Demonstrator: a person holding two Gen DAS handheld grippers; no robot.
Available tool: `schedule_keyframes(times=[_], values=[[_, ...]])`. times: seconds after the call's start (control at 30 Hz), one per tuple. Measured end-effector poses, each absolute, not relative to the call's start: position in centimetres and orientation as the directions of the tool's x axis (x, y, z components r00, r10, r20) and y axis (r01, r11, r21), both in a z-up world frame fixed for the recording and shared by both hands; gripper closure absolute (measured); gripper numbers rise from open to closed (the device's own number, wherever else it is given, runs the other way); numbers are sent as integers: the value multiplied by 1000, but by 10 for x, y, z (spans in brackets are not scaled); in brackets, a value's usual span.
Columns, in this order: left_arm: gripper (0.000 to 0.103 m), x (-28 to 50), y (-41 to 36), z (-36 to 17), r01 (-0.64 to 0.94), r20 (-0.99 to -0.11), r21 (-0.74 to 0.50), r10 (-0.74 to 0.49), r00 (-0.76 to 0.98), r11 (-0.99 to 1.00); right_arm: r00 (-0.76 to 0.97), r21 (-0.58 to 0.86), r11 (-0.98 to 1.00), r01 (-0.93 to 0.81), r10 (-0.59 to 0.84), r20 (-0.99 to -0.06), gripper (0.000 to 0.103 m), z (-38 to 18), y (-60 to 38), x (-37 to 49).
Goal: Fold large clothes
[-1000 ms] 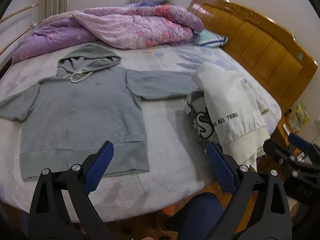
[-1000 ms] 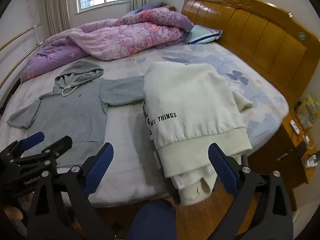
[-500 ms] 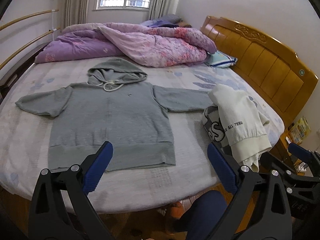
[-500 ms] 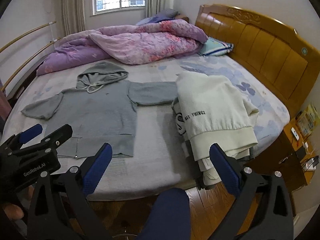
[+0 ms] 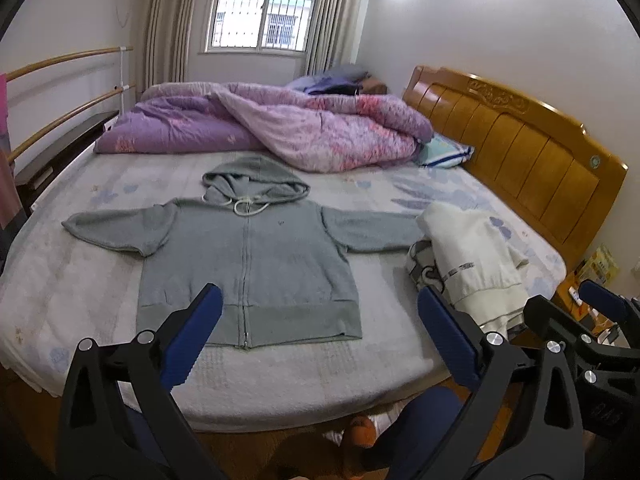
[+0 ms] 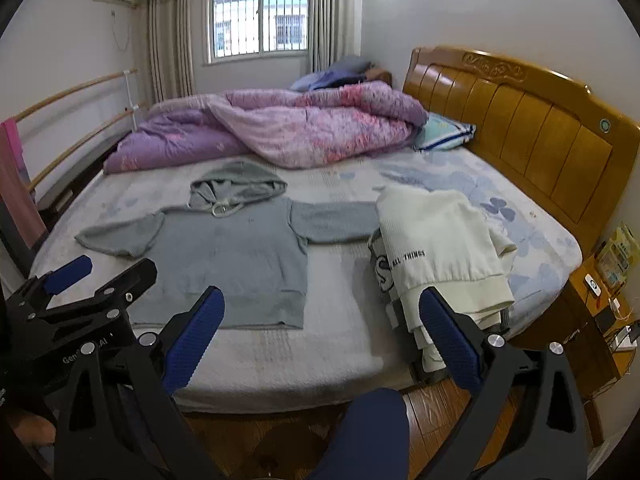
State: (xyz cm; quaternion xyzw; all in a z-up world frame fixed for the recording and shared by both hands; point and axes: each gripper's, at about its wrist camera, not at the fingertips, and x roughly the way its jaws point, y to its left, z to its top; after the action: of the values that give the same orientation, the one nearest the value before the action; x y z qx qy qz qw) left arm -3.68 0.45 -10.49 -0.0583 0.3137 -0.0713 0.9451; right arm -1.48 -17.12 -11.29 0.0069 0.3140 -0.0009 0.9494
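A grey zip hoodie (image 5: 248, 264) lies flat and face up on the bed (image 5: 280, 368), sleeves spread, hood toward the quilt. It also shows in the right wrist view (image 6: 240, 256). A pile of folded cream clothes (image 5: 472, 264) sits at the bed's right edge, also in the right wrist view (image 6: 436, 248). My left gripper (image 5: 316, 332) is open and empty, held off the bed's near edge. My right gripper (image 6: 320, 332) is open and empty, to the right of the left one.
A purple and pink quilt (image 5: 280, 128) is heaped at the far side. A wooden headboard (image 5: 520, 152) runs along the right. A nightstand (image 6: 592, 320) with small items stands at the right. A wooden rail (image 5: 60, 92) lines the left wall. The person's blue-trousered knee (image 6: 368, 432) is below.
Both grippers have pulled back and up from the bed, so more of the room shows. The clothes have not moved.
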Motion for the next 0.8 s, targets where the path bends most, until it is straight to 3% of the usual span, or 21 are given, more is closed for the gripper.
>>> schedule_keyframes(times=[0.8], values=[[5,-98,5,-44,48,-427,-46,-63,902,998,901,16,999,-47,50,-432,8,-68,-163,-67]])
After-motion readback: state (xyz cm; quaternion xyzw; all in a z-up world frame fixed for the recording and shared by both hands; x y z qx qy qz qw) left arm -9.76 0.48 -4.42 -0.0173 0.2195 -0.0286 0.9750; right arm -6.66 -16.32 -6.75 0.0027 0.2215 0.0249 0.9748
